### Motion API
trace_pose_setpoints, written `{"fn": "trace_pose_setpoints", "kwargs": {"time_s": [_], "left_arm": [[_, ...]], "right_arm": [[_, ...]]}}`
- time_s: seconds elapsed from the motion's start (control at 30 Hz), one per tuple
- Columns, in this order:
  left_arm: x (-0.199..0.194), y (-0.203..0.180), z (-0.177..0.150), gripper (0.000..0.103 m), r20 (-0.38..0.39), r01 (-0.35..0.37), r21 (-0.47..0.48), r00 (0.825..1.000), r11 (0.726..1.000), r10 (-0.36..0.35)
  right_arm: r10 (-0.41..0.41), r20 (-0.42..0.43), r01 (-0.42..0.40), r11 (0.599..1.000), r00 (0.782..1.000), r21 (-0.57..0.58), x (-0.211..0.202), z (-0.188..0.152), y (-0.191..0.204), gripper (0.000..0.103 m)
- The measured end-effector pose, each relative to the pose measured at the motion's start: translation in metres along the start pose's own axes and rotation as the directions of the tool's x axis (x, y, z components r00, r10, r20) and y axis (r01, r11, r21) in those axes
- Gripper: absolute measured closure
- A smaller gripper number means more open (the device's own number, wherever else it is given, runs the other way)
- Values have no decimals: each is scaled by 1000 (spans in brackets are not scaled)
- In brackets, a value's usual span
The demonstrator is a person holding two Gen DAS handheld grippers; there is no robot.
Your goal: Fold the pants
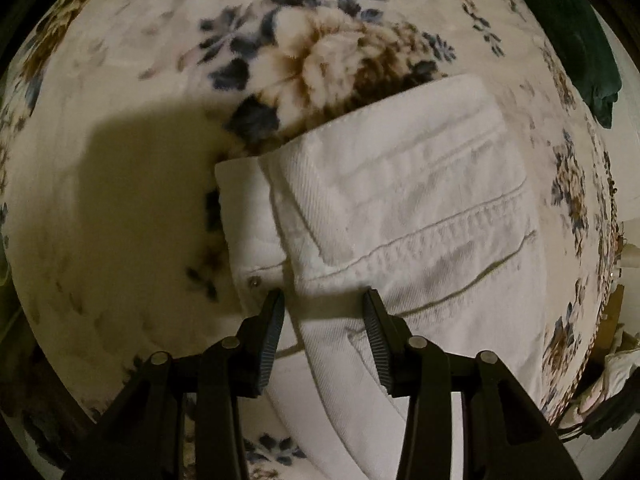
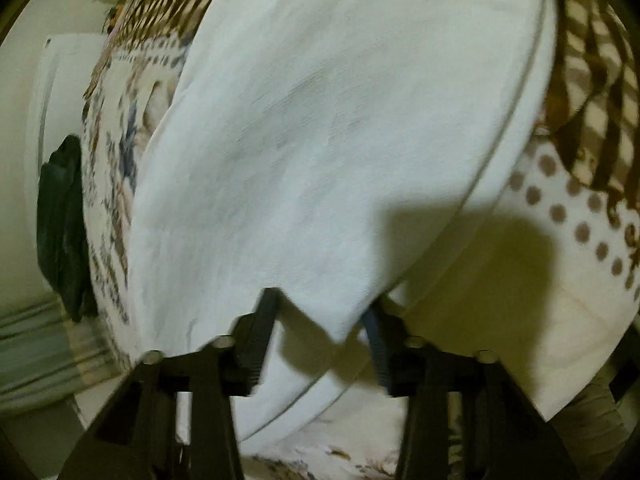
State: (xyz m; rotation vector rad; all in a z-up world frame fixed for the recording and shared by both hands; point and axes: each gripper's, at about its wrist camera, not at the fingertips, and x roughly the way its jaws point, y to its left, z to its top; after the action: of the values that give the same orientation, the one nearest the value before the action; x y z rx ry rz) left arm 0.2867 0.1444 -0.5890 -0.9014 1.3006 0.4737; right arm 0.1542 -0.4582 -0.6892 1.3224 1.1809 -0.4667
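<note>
White denim pants (image 1: 420,208) lie folded on a floral blanket (image 1: 120,60), the waistband and a metal rivet (image 1: 254,280) at their left edge. My left gripper (image 1: 323,300) points down over that waistband end. Its fingers stand apart just above the cloth, and nothing is pinched between them. In the right wrist view, blurred, the pants (image 2: 340,140) fill the frame as a broad white panel. My right gripper (image 2: 320,306) stands open at the panel's near edge. A corner of the cloth reaches down between its fingers, with a gap on both sides.
A dark green garment (image 1: 592,68) lies at the blanket's far right edge; the right wrist view shows it (image 2: 60,220) at the left. A brown checked cloth (image 2: 592,92) and a dotted cloth (image 2: 560,208) lie to the right of the pants. A pale wall (image 2: 24,140) stands beyond.
</note>
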Motion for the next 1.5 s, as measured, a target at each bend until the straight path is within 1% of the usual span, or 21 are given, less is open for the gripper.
{"fn": "trace_pose_setpoints", "kwargs": {"time_s": [0.03,0.1,0.13,0.3,0.47,0.63,0.73,0.77,0.8,0.87,0.9,0.93,0.97,1.0,1.03,1.1,1.13,1.23,1.27,1.37,1.5], "left_arm": [[-4,-1,0,84,23,5,17,1000,1000,-6],[-9,-3,-1,93,43,12,30,999,999,-14],[-13,-2,-2,95,49,25,29,998,999,-26],[-47,6,-9,96,69,68,58,995,996,-71],[-70,17,-15,97,53,89,59,994,994,-92],[-51,22,-12,96,15,58,48,998,997,-58],[-34,25,-12,95,-15,37,64,999,997,-36],[-29,26,-11,92,-32,26,69,999,997,-24],[-27,27,-9,91,-48,22,68,999,997,-18],[-32,25,-8,90,-55,25,71,998,997,-21],[-37,22,-9,88,-48,18,90,999,996,-14],[-43,18,-12,86,-35,-2,120,999,993,6],[-50,13,-15,81,-18,-21,146,1000,989,23],[-57,8,-19,69,1,-33,177,999,984,33],[-64,0,-25,61,20,-50,219,999,974,47],[-72,-18,-39,21,33,-76,297,997,952,69],[-74,-30,-49,18,33,-87,349,996,933,80],[-69,-69,-85,18,26,-113,491,993,864,115],[-64,-83,-101,18,12,-106,530,993,841,117],[-45,-120,-148,18,-53,-51,604,993,796,103],[-20,-167,-215,18,-88,-18,710,989,704,115]], "right_arm": [[-14,13,14,1000,1000,-4,-1,-2,-1,82],[-39,33,39,999,999,-20,-4,-6,4,86],[-49,43,50,998,998,-36,-8,-8,6,89],[-57,74,63,995,996,-82,-32,-15,22,93],[-81,87,91,988,993,-122,-57,-21,25,94],[-131,64,138,981,989,-139,-57,-26,13,94],[-155,54,161,979,986,-126,-43,-23,11,94],[-163,33,166,978,986,-124,-34,-19,10,94],[-171,18,172,977,985,-125,-29,-16,8,91],[-188,-13,184,972,982,-144,-24,-11,7,76],[-181,-27,176,973,983,-149,-25,-9,7,62],[-166,-39,158,976,985,-153,-27,-8,6,43],[-156,-42,147,977,987,-157,-32,-7,5,36],[-138,-34,131,979,990,-159,-39,-6,5,33],[-121,-30,115,980,992,-160,-44,-5,5,31],[-93,-9,90,984,996,-155,-58,-2,1,21],[-79,12,80,986,997,-149,-66,1,-3,18],[-66,82,77,988,994,-136,-84,11,-18,17],[-67,103,80,988,992,-129,-90,16,-25,17],[-51,171,68,993,984,-95,-109,37,-52,17],[-30,239,44,998,970,-53,-132,77,-91,17]]}}
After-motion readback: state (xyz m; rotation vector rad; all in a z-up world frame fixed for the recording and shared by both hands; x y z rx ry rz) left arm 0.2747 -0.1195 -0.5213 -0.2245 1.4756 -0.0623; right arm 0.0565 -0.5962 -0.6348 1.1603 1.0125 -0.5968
